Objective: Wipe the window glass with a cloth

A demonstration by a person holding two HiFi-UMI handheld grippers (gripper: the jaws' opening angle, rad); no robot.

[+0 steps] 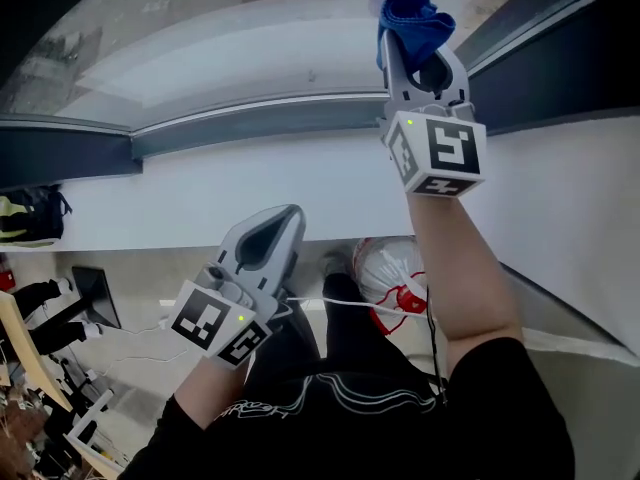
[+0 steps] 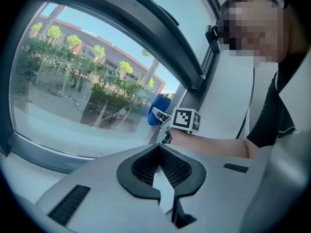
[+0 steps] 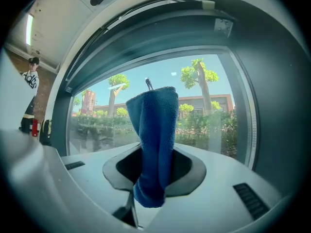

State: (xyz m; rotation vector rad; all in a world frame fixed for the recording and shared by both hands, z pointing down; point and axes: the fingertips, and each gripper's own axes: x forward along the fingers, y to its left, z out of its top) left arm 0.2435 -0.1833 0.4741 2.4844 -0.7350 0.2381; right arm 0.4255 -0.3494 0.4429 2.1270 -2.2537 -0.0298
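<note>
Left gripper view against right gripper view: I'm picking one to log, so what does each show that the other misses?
Left only: the left gripper, claw shut and empty, plus the right gripper and forearm from the side. Right only: claw closed on the blue cloth; a distant person. Both: window glass, cloth, trees.

Cloth (image 1: 412, 16) partly hidden behind right tool (image 1: 418, 56); glass (image 1: 250, 38) contact unclear.

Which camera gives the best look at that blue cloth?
The right gripper view: the cloth fills the centre, clamped between the jaws. The head view shows it bunched; the left gripper view, a small blue patch.
</note>
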